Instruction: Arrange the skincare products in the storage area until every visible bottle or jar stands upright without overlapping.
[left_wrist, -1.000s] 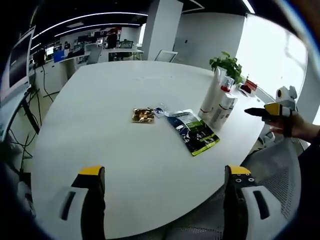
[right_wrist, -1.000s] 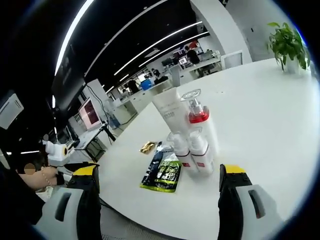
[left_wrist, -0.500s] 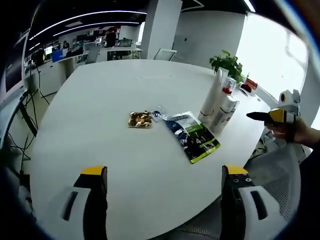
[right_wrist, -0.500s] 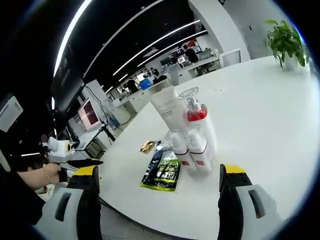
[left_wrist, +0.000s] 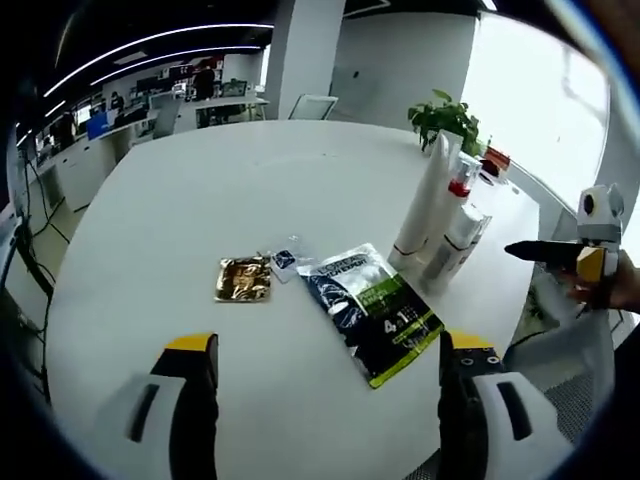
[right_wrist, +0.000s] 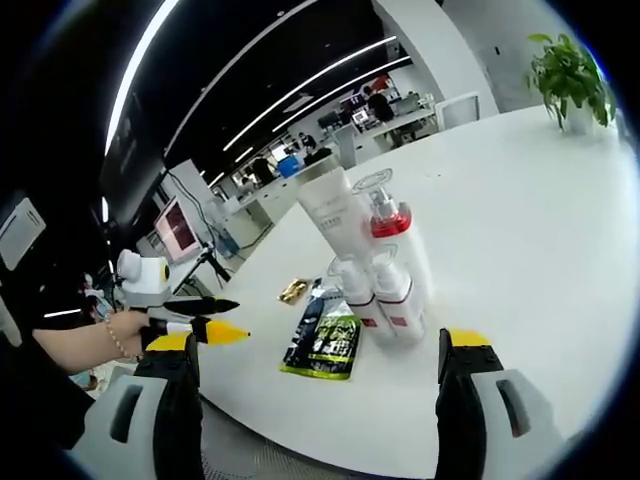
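Observation:
On the white table (left_wrist: 180, 200) a tall white tube (left_wrist: 420, 205) stands upright beside a clear pump bottle with red liquid (left_wrist: 457, 186) and two small white bottles (left_wrist: 455, 240). A dark green pouch (left_wrist: 372, 312) lies flat near them, with a gold sachet (left_wrist: 243, 278) and a small clear sachet (left_wrist: 285, 258) to its left. My left gripper (left_wrist: 328, 345) is open above the table's near edge, holding nothing. My right gripper (right_wrist: 318, 340) is open, facing the tube (right_wrist: 330, 215), the pump bottle (right_wrist: 385, 220) and the small bottles (right_wrist: 375, 295). The pouch (right_wrist: 328, 345) lies in front of them.
A potted plant (left_wrist: 445, 115) stands at the table's far side behind the bottles. The right gripper (left_wrist: 560, 255) reaches in from the right, off the table edge. The left gripper (right_wrist: 195, 320), held by a hand, shows beyond the table's left edge. Office desks and a chair (left_wrist: 315, 105) lie behind.
The left gripper view has moved forward and lower over the table, so the pouch and sachets look closer. The left gripper has come further into the right gripper view. The products have not moved.

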